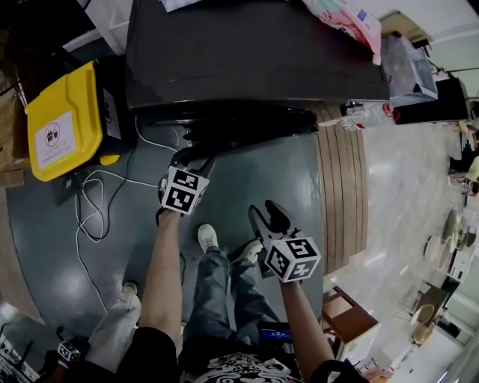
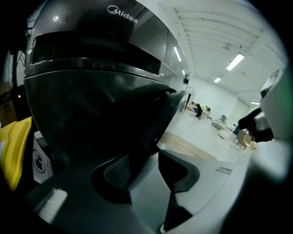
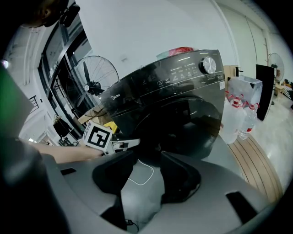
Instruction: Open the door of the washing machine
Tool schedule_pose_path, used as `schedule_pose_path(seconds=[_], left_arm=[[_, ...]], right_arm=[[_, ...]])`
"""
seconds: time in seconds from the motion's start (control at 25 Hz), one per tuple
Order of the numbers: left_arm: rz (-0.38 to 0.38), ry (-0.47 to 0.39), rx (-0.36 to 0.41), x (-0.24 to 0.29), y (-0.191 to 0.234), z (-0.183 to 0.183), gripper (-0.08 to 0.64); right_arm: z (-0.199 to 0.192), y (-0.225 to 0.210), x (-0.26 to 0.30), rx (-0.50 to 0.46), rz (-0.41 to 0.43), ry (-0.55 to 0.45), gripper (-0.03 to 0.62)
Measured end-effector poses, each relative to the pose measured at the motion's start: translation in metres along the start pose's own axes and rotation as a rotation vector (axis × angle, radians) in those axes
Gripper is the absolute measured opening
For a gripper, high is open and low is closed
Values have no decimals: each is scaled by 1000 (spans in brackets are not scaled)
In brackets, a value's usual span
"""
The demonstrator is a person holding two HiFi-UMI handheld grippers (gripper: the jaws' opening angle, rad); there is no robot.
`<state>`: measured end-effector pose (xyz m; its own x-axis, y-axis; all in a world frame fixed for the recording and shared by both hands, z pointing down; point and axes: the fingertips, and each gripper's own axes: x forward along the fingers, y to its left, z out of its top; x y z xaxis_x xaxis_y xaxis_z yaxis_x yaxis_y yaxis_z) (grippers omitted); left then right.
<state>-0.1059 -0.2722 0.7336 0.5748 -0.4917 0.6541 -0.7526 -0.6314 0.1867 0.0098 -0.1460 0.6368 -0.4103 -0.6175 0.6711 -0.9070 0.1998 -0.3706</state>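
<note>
The dark grey washing machine (image 1: 254,52) stands ahead, and its round door (image 1: 247,123) bulges from the front. My left gripper (image 1: 191,155) reaches the door's left edge. In the left gripper view the door's rim (image 2: 158,123) runs down between the jaws of the left gripper (image 2: 146,171). It lies against the left pad (image 2: 116,176), with a pale gap to the right one. The right gripper view shows the door (image 3: 183,123) and the left gripper's marker cube (image 3: 98,135). My right gripper (image 1: 267,213) hangs back over the floor, open and empty (image 3: 144,176).
A yellow bin (image 1: 63,123) stands left of the machine, with a white cable (image 1: 93,202) looping on the floor. Water bottles (image 1: 367,114) and a wooden strip (image 1: 340,194) lie to the right. A pink bag (image 1: 348,19) rests on the machine top. Legs and shoes (image 1: 208,238) are below me.
</note>
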Motion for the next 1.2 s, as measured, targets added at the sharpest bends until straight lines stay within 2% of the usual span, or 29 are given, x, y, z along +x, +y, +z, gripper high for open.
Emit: schedule_pose_path(seconds=[0.2,0.44,0.88,0.96,1.04,1.2], left_arm=[[-90,39,-8,-15,-59,-35,144],[-118,53,-28,-26,-119,-62,133],[-309,142,56,-32,-245,-94,141],[-355,154,83,-31,-265,-97,143],[-398,160,103,-30,-281,-99,142],[-435,147,57,-33,-293,-99,186]], right_arm=[[7,0,-3,17,-9,-14,190],[2,-8,-7,40,-70,-18,192],[-33,-39,-32,56,-205,24,236],[-39,-52,-40,47,-249,36,235],[-50,-67,-48,17,-300,66,178],[-59,-87,-64,-27,-304,89,204]])
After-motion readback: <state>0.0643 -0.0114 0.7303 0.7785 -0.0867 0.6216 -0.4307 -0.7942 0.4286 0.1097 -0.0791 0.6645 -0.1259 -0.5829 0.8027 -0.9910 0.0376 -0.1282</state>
